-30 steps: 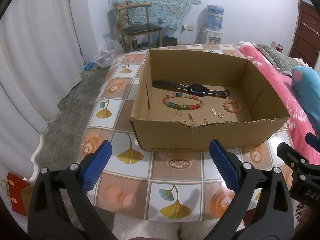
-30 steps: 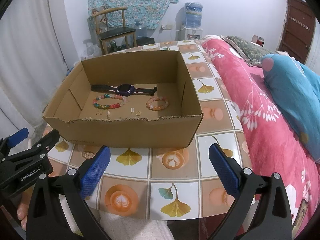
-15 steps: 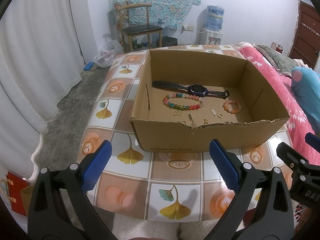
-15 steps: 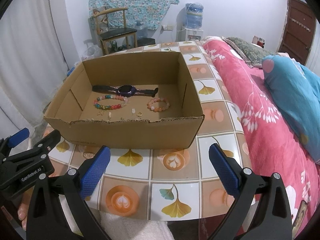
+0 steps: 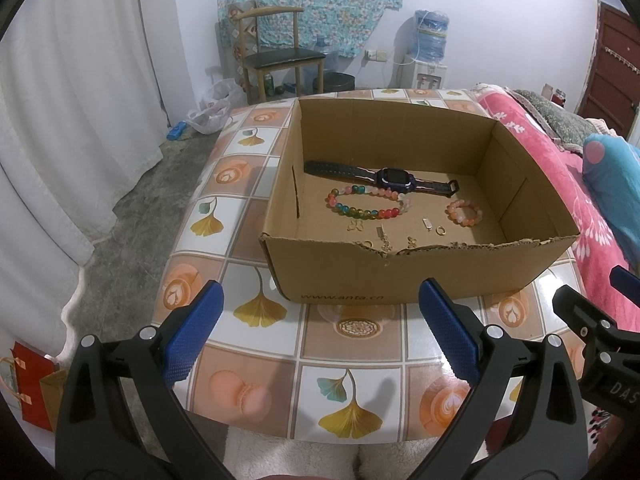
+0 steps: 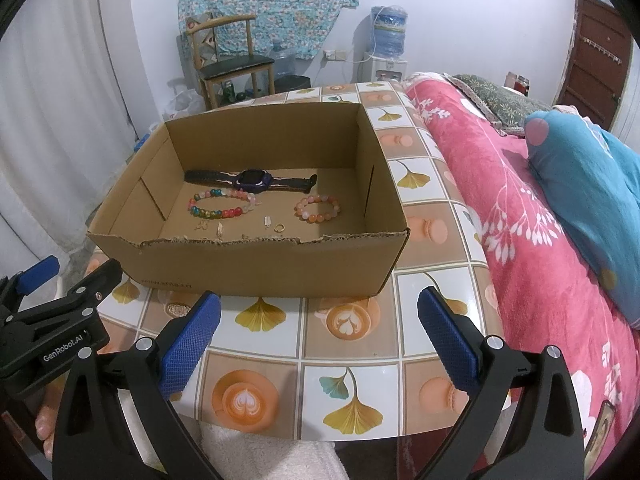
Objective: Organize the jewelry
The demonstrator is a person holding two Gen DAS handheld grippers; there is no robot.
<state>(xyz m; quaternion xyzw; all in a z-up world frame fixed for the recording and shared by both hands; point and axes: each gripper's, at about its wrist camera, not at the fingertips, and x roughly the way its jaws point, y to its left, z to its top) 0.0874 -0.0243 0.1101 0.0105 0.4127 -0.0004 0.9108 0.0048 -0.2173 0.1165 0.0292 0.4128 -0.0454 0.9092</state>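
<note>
An open cardboard box [image 5: 360,276] [image 6: 256,268] stands on the tiled table. Inside lie a dark smartwatch [image 5: 390,178] [image 6: 254,180], a multicoloured bead bracelet [image 5: 368,202] [image 6: 222,204], a smaller pink bead bracelet [image 5: 464,212] [image 6: 317,208], a gold ring [image 5: 440,231] [image 6: 279,227] and several tiny gold pieces [image 5: 382,236] near the front wall. My left gripper [image 5: 320,334] is open, hovering over the table's near edge in front of the box. My right gripper [image 6: 319,336] is open too, beside it, nothing between its fingers.
The table [image 5: 352,380] carries a ginkgo and coffee tile pattern. A bed with a pink blanket [image 6: 520,200] and a blue pillow [image 6: 580,168] runs along the right. A wooden chair [image 5: 276,56] and a water dispenser [image 5: 428,52] stand at the far wall. White curtains [image 5: 60,120] hang left.
The right wrist view has drifted slightly, so the box sits a little lower in it. Both grippers stay open and nothing in the box has moved.
</note>
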